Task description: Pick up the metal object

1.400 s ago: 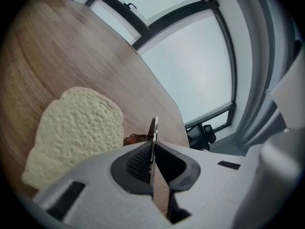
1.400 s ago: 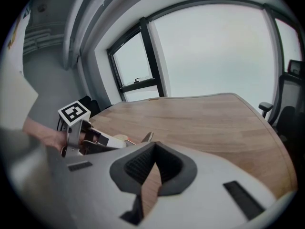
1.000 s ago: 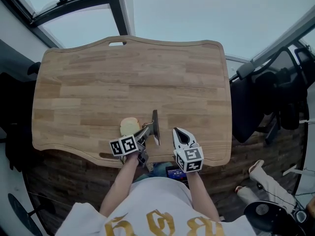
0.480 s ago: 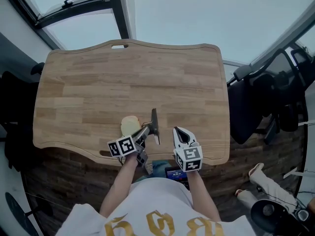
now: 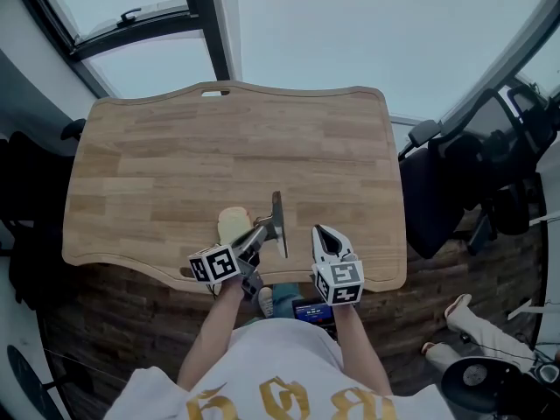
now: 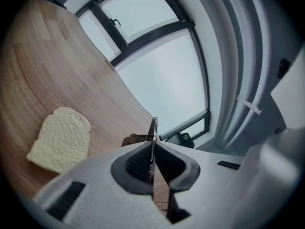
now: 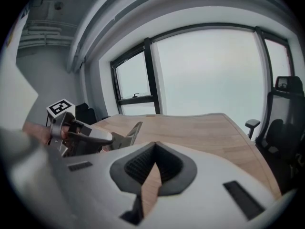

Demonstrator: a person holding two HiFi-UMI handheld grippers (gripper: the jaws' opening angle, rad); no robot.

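My left gripper is shut on a thin flat metal object, which stands on edge just over the front of the wooden table. In the left gripper view the metal object shows as a narrow strip pinched between the pads. A slice of bread lies on the table right beside it, to the left, and the bread shows at lower left there. My right gripper hovers by the front edge, to the right of the metal object, with its jaws together and nothing in them.
A black office chair stands off the table's right side. Dark window frames run beyond the far edge. The person's arms and white shirt are below the front edge. The table has a handle slot at its far edge.
The head view has drifted slightly. Both grippers stay in much the same place, the left one still gripping the metal object beside the bread.
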